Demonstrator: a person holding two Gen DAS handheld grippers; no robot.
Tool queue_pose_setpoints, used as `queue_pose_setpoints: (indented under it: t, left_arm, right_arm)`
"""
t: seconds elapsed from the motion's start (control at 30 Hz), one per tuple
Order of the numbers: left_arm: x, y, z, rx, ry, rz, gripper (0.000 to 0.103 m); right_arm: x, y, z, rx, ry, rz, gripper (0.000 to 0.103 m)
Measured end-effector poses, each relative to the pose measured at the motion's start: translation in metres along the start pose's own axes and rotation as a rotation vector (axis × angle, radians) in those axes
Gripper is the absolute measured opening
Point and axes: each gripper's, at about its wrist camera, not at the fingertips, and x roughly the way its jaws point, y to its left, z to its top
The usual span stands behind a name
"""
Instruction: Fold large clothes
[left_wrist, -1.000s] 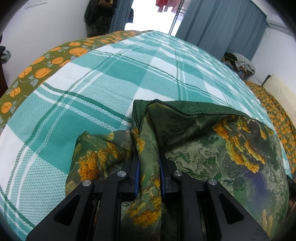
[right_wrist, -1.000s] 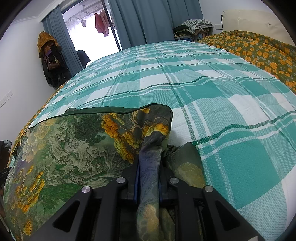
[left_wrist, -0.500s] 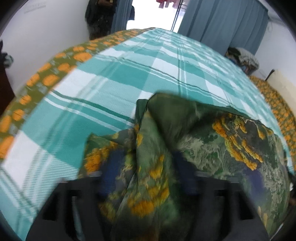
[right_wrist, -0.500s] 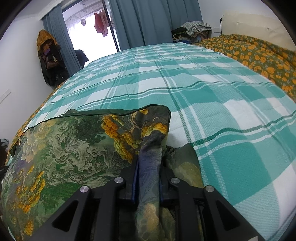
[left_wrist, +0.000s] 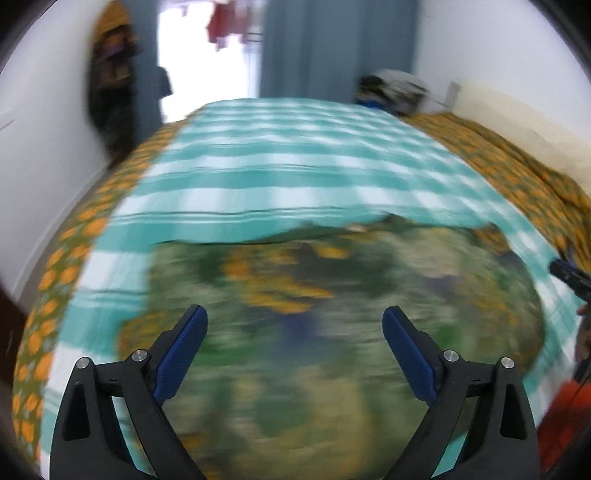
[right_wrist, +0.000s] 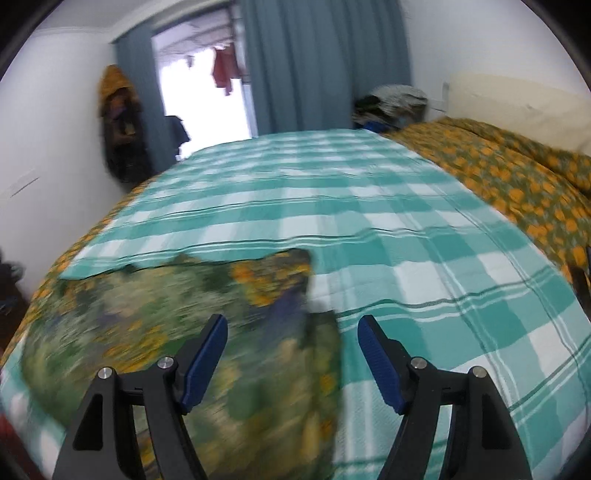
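garment (left_wrist: 332, 314) lies on bed below both spread tools.

The green-and-white checked bedspread (right_wrist: 424, 229) lies bare across its far half and along its right edge, open room for either gripper. The green printed garment (left_wrist: 332, 314) covers the near left part, its far hem roughly halfway up the bed. At the far right corner a heap of clothes (right_wrist: 391, 103) blocks the way, and an orange-flowered quilt (right_wrist: 517, 177) bunches along the right edge. Coats hanging on the wall (right_wrist: 120, 122) crowd the far left corner.
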Motion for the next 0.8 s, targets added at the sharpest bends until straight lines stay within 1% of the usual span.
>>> queue_pose_setpoints:
  t: [0.03,0.1,0.13,0.2,0.23,0.27,0.3,0.33,0.4,0.53,0.6,0.67,0.73,0.8]
  left_arm:
    - [0.010,-0.021,0.003,0.031,0.013,-0.027,0.096]
    - [0.024,-0.043,0.000,0.062,0.032,-0.053,0.096]
    - [0.040,-0.057,-0.002,0.075,0.060,-0.063,0.096]
    - [0.062,-0.066,-0.013,0.060,0.115,-0.062,0.096]
    - [0.068,-0.069,-0.021,0.047,0.137,-0.061,0.097]
    - [0.082,-0.070,-0.028,0.023,0.163,-0.060,0.099]
    - [0.087,-0.069,-0.034,0.006,0.163,-0.059,0.103]
    - [0.093,-0.068,-0.039,-0.011,0.155,-0.059,0.102]
    - [0.095,-0.069,-0.040,-0.019,0.145,-0.063,0.102]
    - [0.090,-0.069,-0.033,-0.016,0.165,-0.052,0.102]
    - [0.076,-0.070,-0.027,-0.018,0.163,-0.047,0.102]
    - [0.067,-0.071,-0.021,-0.010,0.148,-0.068,0.102]
    - [0.068,-0.074,-0.007,0.004,0.130,-0.068,0.102]
    - [0.074,-0.075,0.007,-0.003,0.115,-0.068,0.102]
  right_arm:
    - [-0.004,0.009,-0.006,-0.017,0.012,0.035,0.075]
    - [-0.004,0.017,-0.018,-0.032,0.031,0.069,0.075]
    - [0.000,0.019,-0.027,-0.038,0.048,0.076,0.075]
    - [0.009,0.017,-0.045,-0.032,0.088,0.059,0.075]
    - [0.019,0.012,-0.057,-0.006,0.137,0.039,0.075]
    - [0.025,0.008,-0.064,0.015,0.165,0.027,0.075]
    - [0.029,0.002,-0.073,0.044,0.175,0.028,0.075]
    - [0.028,-0.003,-0.079,0.067,0.156,0.044,0.075]
    - [0.025,-0.004,-0.083,0.078,0.129,0.049,0.075]
    - [0.027,-0.002,-0.084,0.075,0.111,0.036,0.075]
    - [0.026,-0.002,-0.086,0.073,0.103,0.034,0.075]
    - [0.022,-0.005,-0.088,0.081,0.096,0.041,0.075]
    - [0.018,-0.006,-0.092,0.085,0.090,0.046,0.075]
    - [0.019,-0.006,-0.092,0.082,0.087,0.048,0.075]
